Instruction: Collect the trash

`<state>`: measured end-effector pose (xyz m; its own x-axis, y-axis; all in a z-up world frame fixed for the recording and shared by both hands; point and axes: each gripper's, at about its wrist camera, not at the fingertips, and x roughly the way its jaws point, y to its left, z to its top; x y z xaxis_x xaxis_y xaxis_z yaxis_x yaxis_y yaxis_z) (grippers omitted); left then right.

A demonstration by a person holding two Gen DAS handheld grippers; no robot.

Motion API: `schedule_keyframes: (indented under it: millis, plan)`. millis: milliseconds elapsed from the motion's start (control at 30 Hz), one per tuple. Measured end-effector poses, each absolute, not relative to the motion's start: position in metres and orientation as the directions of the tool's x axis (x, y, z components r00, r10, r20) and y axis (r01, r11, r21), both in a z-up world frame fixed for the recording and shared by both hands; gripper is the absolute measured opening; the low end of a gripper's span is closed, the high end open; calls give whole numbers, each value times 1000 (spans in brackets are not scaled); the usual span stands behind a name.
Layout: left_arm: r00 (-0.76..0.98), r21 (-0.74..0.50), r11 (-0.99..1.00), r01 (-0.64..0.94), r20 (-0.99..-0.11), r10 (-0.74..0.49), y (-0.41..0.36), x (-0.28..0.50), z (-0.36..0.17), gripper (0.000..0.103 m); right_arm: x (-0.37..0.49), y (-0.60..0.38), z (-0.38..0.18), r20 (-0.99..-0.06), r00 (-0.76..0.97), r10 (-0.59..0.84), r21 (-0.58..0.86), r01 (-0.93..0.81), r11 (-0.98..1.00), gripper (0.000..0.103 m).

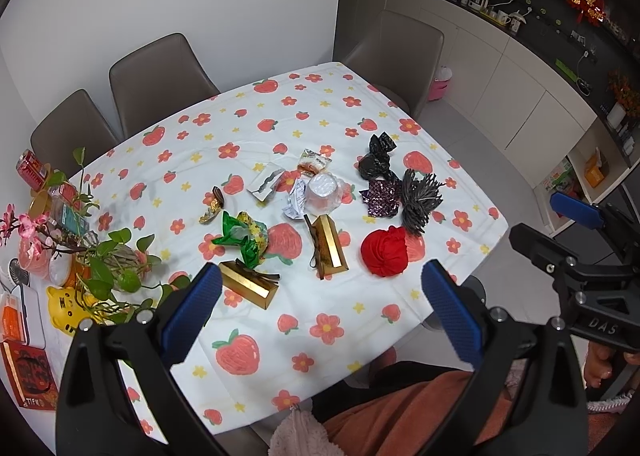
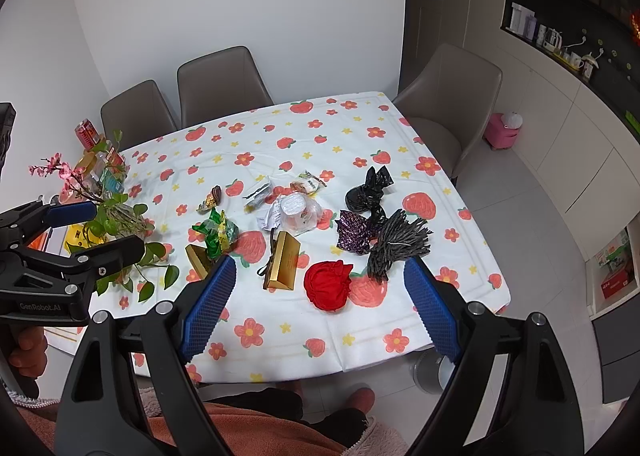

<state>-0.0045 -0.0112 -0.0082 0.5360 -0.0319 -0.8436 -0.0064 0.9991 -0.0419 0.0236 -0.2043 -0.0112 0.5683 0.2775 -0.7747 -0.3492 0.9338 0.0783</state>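
Both grippers, left [image 1: 320, 296] and right [image 2: 320, 296], hover with fingers spread wide, empty, above the strawberry-print desk [image 2: 360, 128]. Their black frames read "GenRobot.AI" and "DAS".

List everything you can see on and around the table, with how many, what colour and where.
gold boxes: two, gold with brown ribbon, near middle
red cloth bundle: one, red, near right
green wrapper: one, green and yellow, behind the left box
black bag: one, black, far right
grey tassel bundle: one, grey, right
sequin wrapper: one, purple, beside the tassels
clear cup: one, clear, centre
potted plant: one, green, left edge
chairs: three, taupe, far sides
tablecloth: one, white with red fruit
left gripper: jaws open, blue pads
right gripper: jaws open, blue pads
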Motion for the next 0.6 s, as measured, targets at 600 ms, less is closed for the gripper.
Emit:
schedule_keyframes:
  millis: [600]
  plan:
    - [534,-47,999,-8,-845,-36,-10,-4,-9,99,23,-205,-12,-774,568,279,80,-350,933,83]
